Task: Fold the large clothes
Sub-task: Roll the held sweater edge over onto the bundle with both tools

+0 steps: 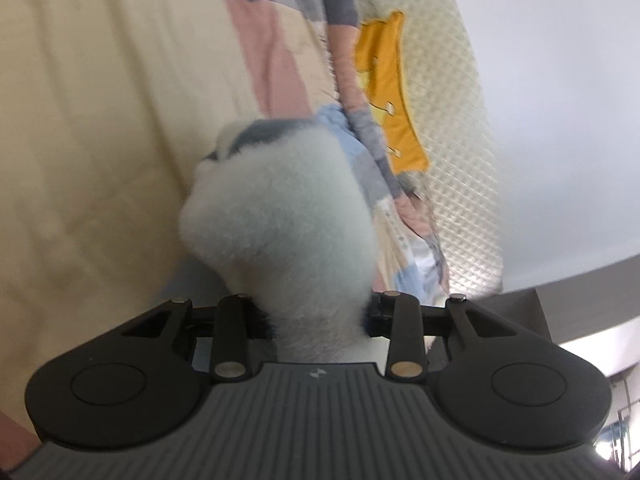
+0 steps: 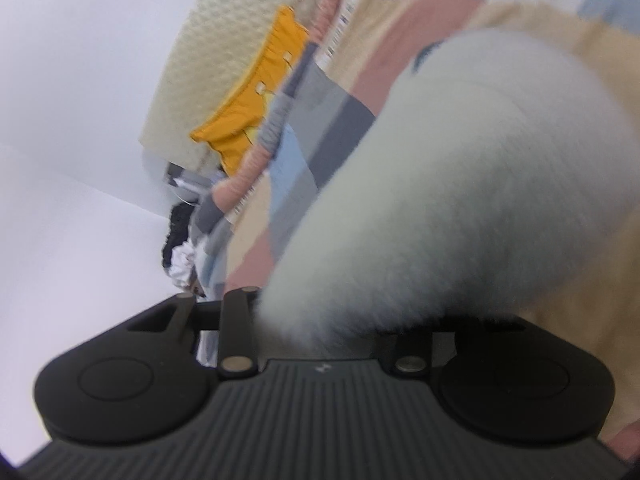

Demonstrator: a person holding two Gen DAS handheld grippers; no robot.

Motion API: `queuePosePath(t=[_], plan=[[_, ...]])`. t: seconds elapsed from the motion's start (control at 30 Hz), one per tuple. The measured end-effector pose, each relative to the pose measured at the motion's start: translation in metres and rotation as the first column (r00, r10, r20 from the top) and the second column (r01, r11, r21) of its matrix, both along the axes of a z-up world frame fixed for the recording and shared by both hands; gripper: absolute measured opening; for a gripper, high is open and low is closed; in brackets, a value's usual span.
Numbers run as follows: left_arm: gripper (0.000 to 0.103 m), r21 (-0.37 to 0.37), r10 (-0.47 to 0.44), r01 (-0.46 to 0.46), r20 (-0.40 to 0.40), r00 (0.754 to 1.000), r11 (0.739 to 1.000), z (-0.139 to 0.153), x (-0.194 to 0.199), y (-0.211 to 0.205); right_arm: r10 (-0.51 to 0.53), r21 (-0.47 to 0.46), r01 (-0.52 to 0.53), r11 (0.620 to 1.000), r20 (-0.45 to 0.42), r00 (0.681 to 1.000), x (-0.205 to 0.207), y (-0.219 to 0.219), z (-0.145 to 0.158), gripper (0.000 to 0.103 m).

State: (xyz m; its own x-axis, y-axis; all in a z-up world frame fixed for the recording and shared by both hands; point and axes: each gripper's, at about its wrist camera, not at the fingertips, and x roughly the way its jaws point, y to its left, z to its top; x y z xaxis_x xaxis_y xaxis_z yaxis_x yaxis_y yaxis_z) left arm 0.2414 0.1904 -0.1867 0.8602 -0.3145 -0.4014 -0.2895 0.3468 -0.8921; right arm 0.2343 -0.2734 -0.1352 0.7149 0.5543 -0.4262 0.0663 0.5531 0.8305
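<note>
1. Gripping a thick wad of pale mint-green fleece garment (image 1: 280, 216), the left gripper (image 1: 316, 320) has its fingers buried in the fluff, so you can't see the tips at all, but the fabric bunches right out of the spot between them and it's clearly pinched there.
2. Same deal on the right gripper (image 2: 344, 320): the fuzzy fleece (image 2: 460, 184) spills out of the fingers and fills most of the right wrist view, so it looks clamped on the cloth too, fingertips hidden under the pile.
3. There's a bit of dark blue-grey trim or print on the fleece near the top of the bunch in the left view, too blurry to say what it is.
4. The garment hangs above a bed covered with a patchwork bedspread (image 1: 276, 60) in pink, cream, grey and light blue blocks; a big cream panel takes up the left side of the left view.
5. A mustard-yellow piece of clothing (image 1: 394, 92) lies against a cream quilted headboard (image 1: 452, 120) at the far end of the bed; it shows in the right view as well (image 2: 256, 104).
6. White wall (image 1: 560, 80) beyond the headboard.
7. Both shots are pretty motion-blurred, so fine detail is a wash.
</note>
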Motion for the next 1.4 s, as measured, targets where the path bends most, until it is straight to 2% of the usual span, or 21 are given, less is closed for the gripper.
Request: queuePosePath(t=[0.1, 0.2, 0.3, 0.5, 0.67, 0.83, 0.9, 1.0, 1.13, 1.23, 1.33, 1.4], plan=[[0.040, -0.006, -0.037, 0.037, 0.023, 0.999, 0.999, 0.022, 0.019, -0.011, -0.018, 0.026, 0.017, 1.000, 0.040, 0.999, 0.006, -0.016, 0.017, 0.044], [0.040, 0.056, -0.094, 0.090, 0.061, 0.994, 0.994, 0.052, 0.049, -0.030, -0.045, 0.048, 0.042, 0.998, 0.076, 0.996, 0.017, -0.034, 0.034, 0.044], [0.040, 0.076, -0.138, 0.132, 0.085, 0.987, 0.988, 0.075, 0.089, -0.051, -0.078, 0.079, 0.070, 0.994, 0.110, 0.991, 0.035, -0.057, 0.050, 0.045], [0.040, 0.128, -0.235, 0.223, 0.091, 0.968, 0.966, 0.113, 0.194, -0.101, -0.145, 0.072, 0.135, 0.988, 0.158, 0.977, 0.088, -0.105, 0.081, 0.045], [0.040, 0.103, -0.251, 0.240, 0.106, 0.962, 0.965, 0.129, 0.279, -0.147, -0.197, 0.077, 0.185, 0.980, 0.190, 0.962, 0.143, -0.146, 0.100, 0.045], [0.040, 0.077, -0.239, 0.230, 0.140, 0.961, 0.970, 0.113, 0.356, -0.200, -0.212, 0.014, 0.215, 0.977, 0.253, 0.944, 0.205, -0.179, 0.115, 0.045], [0.040, 0.068, -0.236, 0.229, 0.137, 0.962, 0.971, 0.102, 0.379, -0.217, -0.213, 0.001, 0.221, 0.975, 0.268, 0.939, 0.225, -0.202, 0.112, 0.045], [0.040, 0.107, -0.242, 0.229, 0.129, 0.962, 0.967, 0.088, 0.408, -0.242, -0.217, -0.018, 0.230, 0.973, 0.262, 0.940, 0.257, -0.223, 0.099, 0.045], [0.040, 0.158, -0.268, 0.250, 0.102, 0.958, 0.955, 0.062, 0.441, -0.265, -0.253, 0.007, 0.258, 0.966, 0.219, 0.942, 0.285, -0.244, 0.062, 0.045], [0.040, 0.205, -0.304, 0.286, 0.062, 0.951, 0.936, 0.038, 0.448, -0.276, -0.282, 0.038, 0.280, 0.959, 0.172, 0.944, 0.287, -0.261, 0.019, 0.045], [0.040, 0.218, -0.327, 0.320, -0.001, 0.945, 0.922, 0.007, 0.446, -0.280, -0.291, 0.043, 0.288, 0.957, 0.102, 0.951, 0.282, -0.269, -0.016, 0.045], [0.040, 0.215, -0.324, 0.321, -0.023, 0.946, 0.922, -0.011, 0.438, -0.279, -0.292, 0.042, 0.289, 0.956, 0.057, 0.955, 0.277, -0.272, -0.038, 0.045]])
